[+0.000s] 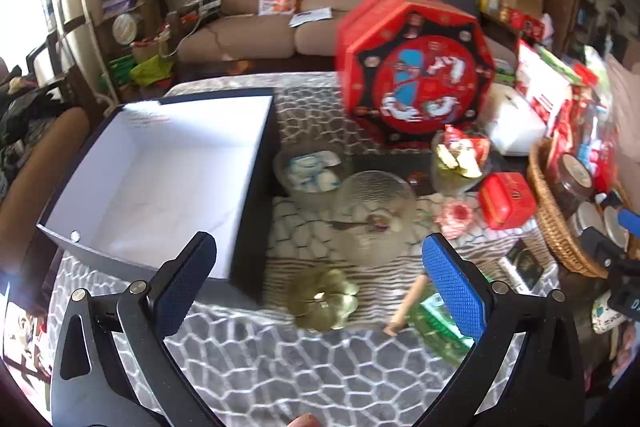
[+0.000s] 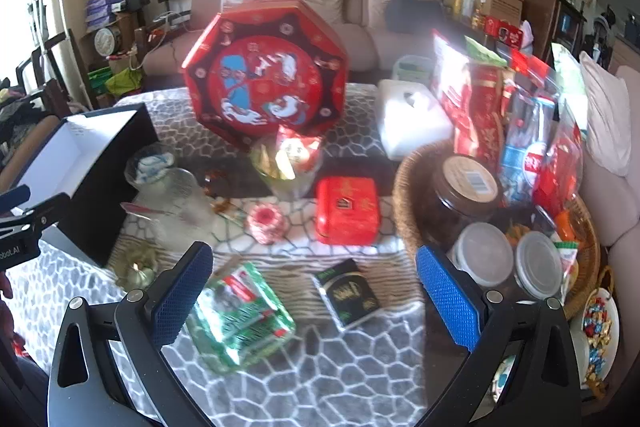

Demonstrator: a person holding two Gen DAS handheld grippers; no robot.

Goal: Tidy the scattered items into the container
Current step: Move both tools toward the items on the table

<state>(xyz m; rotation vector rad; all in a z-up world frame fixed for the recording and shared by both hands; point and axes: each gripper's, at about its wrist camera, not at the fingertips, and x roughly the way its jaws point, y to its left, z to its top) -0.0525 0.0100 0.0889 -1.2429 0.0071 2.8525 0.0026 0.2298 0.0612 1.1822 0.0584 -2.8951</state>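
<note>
1. the dark blue cardboard box with a white inside (image 1: pixel 160 163) sits open and empty at the left of the patterned tablecloth (image 1: pixel 280 367).
2. the left gripper (image 1: pixel 320 287) is spread wide, holding nothing, above the gold flower-shaped metal dish (image 1: pixel 324 297).
3. the right gripper (image 2: pixel 314 291) is likewise spread and empty, over the green clear-wrapped packet (image 2: pixel 240 319) and the small black packet (image 2: pixel 348 293).
4. judgement: centre 1 item between the pads, descend square, close firmly, then lift clear of the box wall.

open dark box (image 1: pixel 152 163) with white inside, gold flower dish (image 1: pixel 325 297) beside it
</note>
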